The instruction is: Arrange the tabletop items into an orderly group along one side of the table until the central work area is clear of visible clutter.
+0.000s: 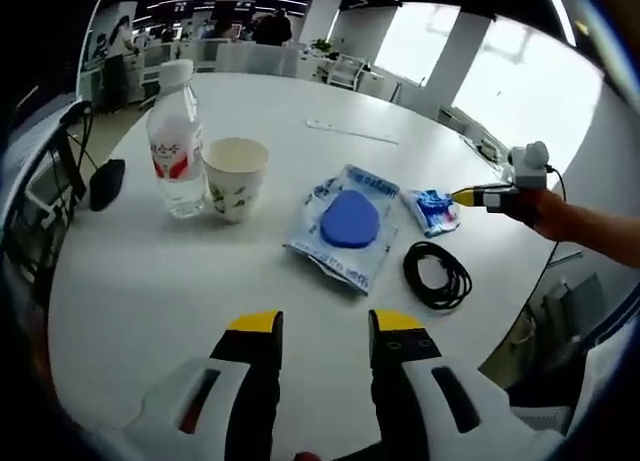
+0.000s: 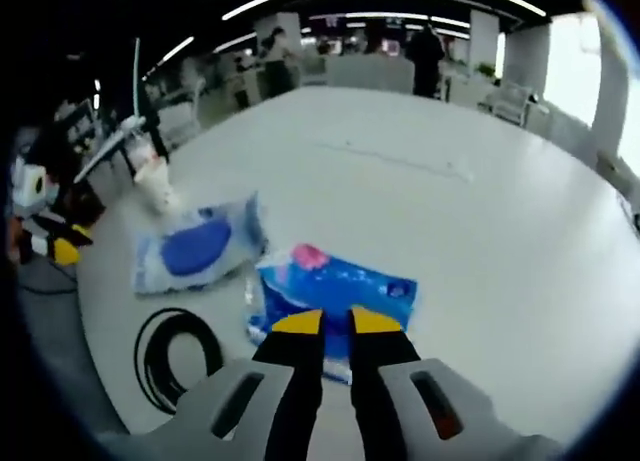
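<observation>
Clearly, the white round tabletop (image 1: 330, 101) is carrying all the clutter near its middle, so none of it is lying along one side yet. Largest on it is the clear packet with a blue oval pad (image 1: 345, 224), lying flat just beside the small blue tissue pack (image 1: 432, 209); a water bottle (image 1: 176, 141) is standing upright beside a paper cup (image 1: 234, 177), the two close or touching, and a coiled black cable (image 1: 437, 274) is lying near the tabletop's edge. A thin white strip (image 1: 350, 131) is lying farther back.

In the right gripper view the right claw (image 2: 336, 321) is sitting over the near edge of the small blue tissue pack (image 2: 330, 296), its yellow tips almost together; whether the soft wrapper is actually being pinched between them cannot be told. If only a fold of film is being caught, the pack is likely to slip out on lifting, or drag into the blue-pad packet (image 2: 195, 246) and the cable (image 2: 180, 351) just beside it.

The left claw (image 1: 326, 323) is hovering released and empty above bare tabletop, jaws apart. Moving toward the bottle, it is risking a knock to the light cup, which would tip easily. The loose cable could also snag and slide off the edge.
</observation>
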Demonstrator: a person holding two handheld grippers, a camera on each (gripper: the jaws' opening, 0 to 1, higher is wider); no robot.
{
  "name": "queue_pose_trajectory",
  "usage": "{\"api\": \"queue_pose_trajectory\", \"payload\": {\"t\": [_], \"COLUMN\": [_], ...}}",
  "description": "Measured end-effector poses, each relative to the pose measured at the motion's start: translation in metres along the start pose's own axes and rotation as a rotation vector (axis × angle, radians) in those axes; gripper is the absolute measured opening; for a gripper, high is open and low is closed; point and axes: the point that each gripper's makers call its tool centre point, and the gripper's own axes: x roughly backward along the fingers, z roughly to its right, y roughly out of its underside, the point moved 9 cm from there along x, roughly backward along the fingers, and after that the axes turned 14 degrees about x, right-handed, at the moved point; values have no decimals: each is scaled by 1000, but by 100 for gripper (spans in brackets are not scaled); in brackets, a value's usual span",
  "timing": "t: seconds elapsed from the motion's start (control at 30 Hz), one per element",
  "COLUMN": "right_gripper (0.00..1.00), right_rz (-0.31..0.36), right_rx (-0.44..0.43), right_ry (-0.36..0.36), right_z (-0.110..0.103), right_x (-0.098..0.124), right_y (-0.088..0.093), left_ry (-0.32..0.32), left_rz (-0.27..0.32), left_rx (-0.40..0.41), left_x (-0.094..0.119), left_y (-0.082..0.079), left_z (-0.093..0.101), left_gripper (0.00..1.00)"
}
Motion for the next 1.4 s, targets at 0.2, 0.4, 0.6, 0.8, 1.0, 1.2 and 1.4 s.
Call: {"api": "queue_pose_trajectory", "payload": {"t": [0.2,0.4,0.6,0.8,1.0,1.2,1.4], "right_gripper": [7,7,9,11,11,12,14], "right_rz": [14,14,13,23,18,19,1], "right_rx": [3,24,35,24,31,25,42], "right_ry": [-14,-36,-69,-106,-135,-148,-169], "right_z": [-1,-5,-12,-21,-30,-30,-32], "right_x": [-6,-11,-16,-25,-34,-39,-47], "right_y": [-10,-18,-24,-34,-39,-43,-44], "left_ry": [11,12,-30,-37,-35,-49,-57], "left_rz": [-4,-2,20,20,24,36,43], "left_rx": [29,57,124,168,217,228,284], "left_x": [-10,-19,-21,-33,-44,-47,-52], "left_y": [-2,1,5,11,14,14,15], "left_z": [4,8,8,14,21,21,17], "left_gripper": [33,33,33,33,33,31,29]}}
